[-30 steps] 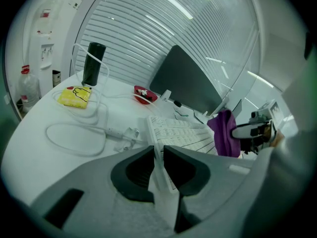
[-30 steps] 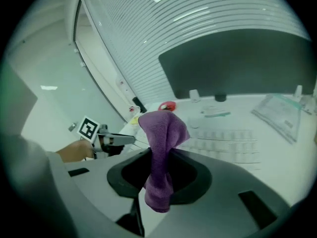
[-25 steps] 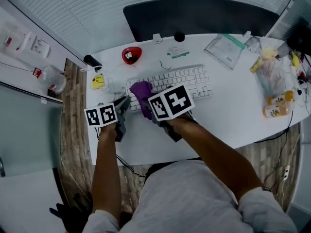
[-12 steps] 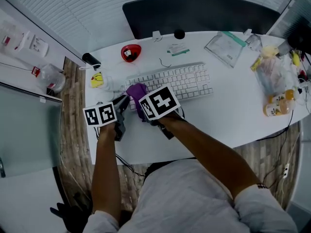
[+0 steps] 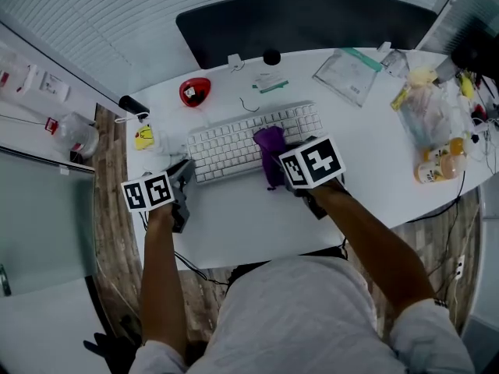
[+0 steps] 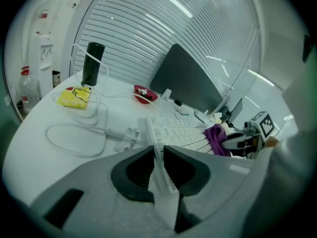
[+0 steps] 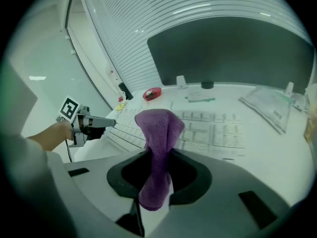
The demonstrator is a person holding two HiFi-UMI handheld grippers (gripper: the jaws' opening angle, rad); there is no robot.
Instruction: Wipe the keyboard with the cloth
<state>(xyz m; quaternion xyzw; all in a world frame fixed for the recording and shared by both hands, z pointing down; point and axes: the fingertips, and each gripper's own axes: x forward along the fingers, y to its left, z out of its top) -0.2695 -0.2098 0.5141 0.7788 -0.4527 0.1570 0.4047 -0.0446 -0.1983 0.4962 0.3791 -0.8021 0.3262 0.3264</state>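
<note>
1. Since the earlier frames my right gripper (image 5: 278, 178) has carried the cloth (image 5: 270, 148) along the keyboard (image 5: 226, 142), from its left part to just right of its middle. My left gripper (image 5: 185, 170) stays at the keyboard's near left corner.
2. My right jaws are clamped on the purple cloth. The pinch sits low on the bunch, so a soft, rounded wad sticks out past the tips. I judge that this lets the fabric, not the hard jaws, meet the keys.
3. The cloth lies on the keys towards the keyboard's near edge, and the gripper leans down over that edge from my side. That tilt puts the wad flat enough to drag along the rows.
4. My left jaws are nearly together, pinching the keyboard's thin left edge between the pads. I hold it there, I think, so the board does not slide or turn while the other hand pushes across it.
5. That grip is at the end the cloth is moving away from, so it stays clear of the wiping path.
6. By my reckoning the wipe is mid-pass: the keys to the right of the cloth are yet to be covered.
</note>
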